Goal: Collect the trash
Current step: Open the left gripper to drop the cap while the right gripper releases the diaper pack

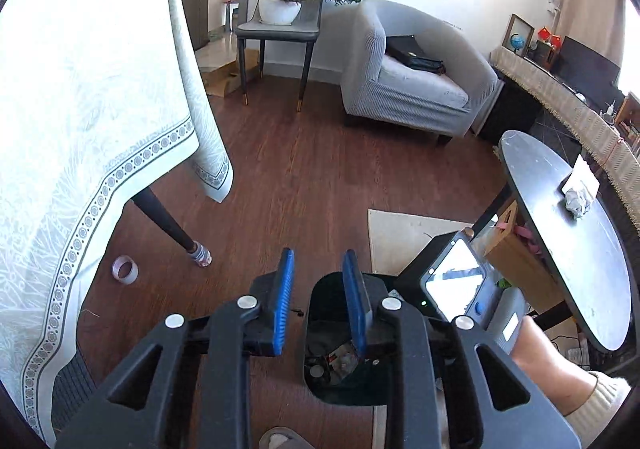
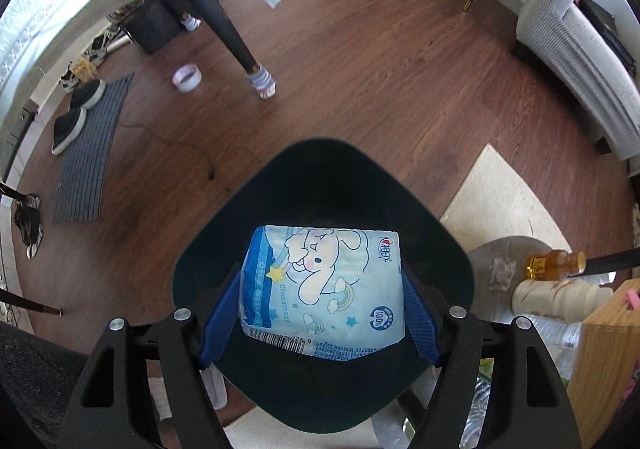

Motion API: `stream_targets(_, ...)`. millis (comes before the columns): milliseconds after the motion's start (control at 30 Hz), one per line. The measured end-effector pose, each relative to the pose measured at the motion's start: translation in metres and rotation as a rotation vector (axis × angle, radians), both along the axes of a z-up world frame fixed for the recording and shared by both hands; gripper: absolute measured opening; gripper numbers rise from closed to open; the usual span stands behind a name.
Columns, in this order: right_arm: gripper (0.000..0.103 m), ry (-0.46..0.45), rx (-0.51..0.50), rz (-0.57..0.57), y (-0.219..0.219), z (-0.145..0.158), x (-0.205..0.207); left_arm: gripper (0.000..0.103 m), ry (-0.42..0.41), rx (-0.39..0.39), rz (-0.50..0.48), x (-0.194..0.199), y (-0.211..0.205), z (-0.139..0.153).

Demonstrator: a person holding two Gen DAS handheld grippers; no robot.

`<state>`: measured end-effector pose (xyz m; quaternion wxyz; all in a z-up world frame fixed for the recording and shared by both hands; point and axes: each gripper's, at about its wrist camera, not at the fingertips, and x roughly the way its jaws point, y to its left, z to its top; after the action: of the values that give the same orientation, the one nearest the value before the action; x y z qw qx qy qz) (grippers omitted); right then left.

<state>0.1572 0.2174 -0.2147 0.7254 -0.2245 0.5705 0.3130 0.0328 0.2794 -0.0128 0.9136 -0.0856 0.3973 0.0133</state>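
Observation:
In the right wrist view my right gripper (image 2: 322, 289) is shut on a light blue tissue pack (image 2: 324, 285) with a cartoon print, holding it directly above the open dark trash bin (image 2: 320, 177). In the left wrist view my left gripper (image 1: 318, 281) is open and empty, its blue fingers (image 1: 282, 301) over the near rim of the same bin (image 1: 320, 369), which holds some trash at its bottom. A crumpled tissue (image 1: 578, 201) lies on the dark oval side table (image 1: 580, 269) at right.
A dining table with a pale cloth (image 1: 80, 129) stands left, its leg (image 1: 168, 221) near a tape roll (image 1: 125, 269) on the wood floor. A grey armchair (image 1: 412, 77), a chair with a plant (image 1: 280, 21), a beige rug (image 2: 500, 205), bottles (image 2: 556, 299) and a wooden box (image 2: 604, 361) are around.

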Motion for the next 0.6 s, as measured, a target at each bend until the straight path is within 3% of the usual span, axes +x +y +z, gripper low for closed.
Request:
stream_targets(300,0.079,0.055,-0.100,0.039,-0.009,-0.031,-0.014,0.025,-0.090,-0.041,-0.003,-0.002,-0.016,0.027)
stream_targets(467,0.082,0.049,-0.132,0.064,-0.015,-0.037,-0.022,0.025,-0.105,-0.044,0.003,-0.001,-0.024,0.033)
stream_targets(600,0.082,0.038,-0.098,0.085,-0.017,-0.028,-0.028,0.025,-0.122,-0.041,0.014,-0.002,-0.032,0.041)
